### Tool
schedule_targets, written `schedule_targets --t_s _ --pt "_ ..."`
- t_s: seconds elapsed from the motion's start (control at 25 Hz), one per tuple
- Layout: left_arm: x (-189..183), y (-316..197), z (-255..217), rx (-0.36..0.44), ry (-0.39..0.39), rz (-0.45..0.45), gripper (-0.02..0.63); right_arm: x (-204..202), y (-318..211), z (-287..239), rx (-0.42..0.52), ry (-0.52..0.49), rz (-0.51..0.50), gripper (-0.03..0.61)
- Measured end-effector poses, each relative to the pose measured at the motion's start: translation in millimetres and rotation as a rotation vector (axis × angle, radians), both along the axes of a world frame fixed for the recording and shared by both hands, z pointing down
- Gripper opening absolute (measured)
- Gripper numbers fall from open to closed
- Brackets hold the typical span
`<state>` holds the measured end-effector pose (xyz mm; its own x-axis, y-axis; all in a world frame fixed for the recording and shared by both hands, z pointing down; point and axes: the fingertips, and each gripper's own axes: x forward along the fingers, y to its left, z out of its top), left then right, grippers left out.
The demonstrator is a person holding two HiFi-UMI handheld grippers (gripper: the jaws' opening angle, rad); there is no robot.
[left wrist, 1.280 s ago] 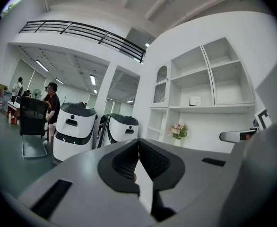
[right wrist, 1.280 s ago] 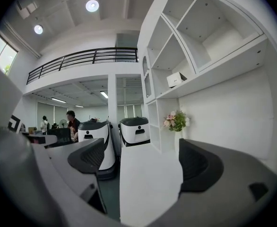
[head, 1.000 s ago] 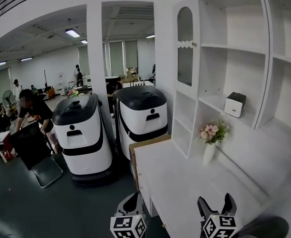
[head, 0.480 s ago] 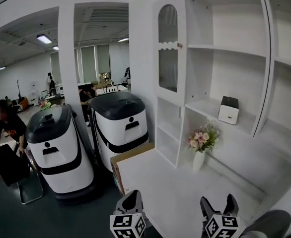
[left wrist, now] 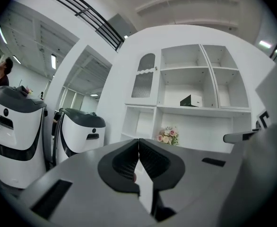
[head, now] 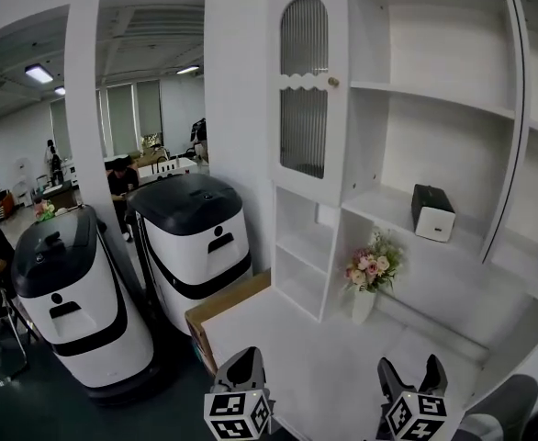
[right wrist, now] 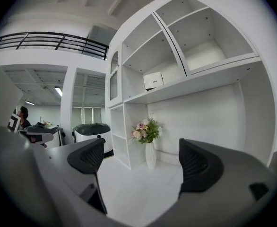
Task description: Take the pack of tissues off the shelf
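White shelf [head: 379,208] carries the pack of tissues [head: 432,212] lying flat, its long axis angled back-to-front and a white end facing outward. Left tongs [head: 241,367] are pressed together and empty. Right tongs [head: 409,371] are spread, also empty.

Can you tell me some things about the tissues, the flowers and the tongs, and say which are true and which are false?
1. The pack of tissues sits on the shelf. True.
2. The right tongs are squeezing the pack of tissues. False: they are wide open with nothing between them, well below the shelf.
3. The left tongs are shut and hold nothing. True.
4. The vase of flowers stands on the shelf next to the tissues. False: it stands on the white desk, below that shelf.
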<state>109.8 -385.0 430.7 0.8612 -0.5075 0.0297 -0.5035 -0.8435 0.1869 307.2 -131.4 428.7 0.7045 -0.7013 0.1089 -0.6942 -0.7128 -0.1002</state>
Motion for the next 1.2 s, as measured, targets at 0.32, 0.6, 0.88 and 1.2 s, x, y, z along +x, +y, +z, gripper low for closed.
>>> schedule_targets --t_s 0.32,0.6,0.88,1.2 --pt "35 -48 -8 0.031 -0.009 0.143 0.018 2 -23 -4 0.046 -0.018 0.154 0.5" --pt "62 -69 -4 0.018 -0.009 0.235 0.018 -2 -23 2 0.027 -0.014 0.264 0.497" --pt "97 -64 2 0.011 -0.012 0.312 0.018 8 -14 -3 0.009 -0.006 0.33 0.497" --pt "119 -54 -7 0.039 -0.018 0.358 0.018 25 -19 -5 0.026 -0.005 0.338 0.497"
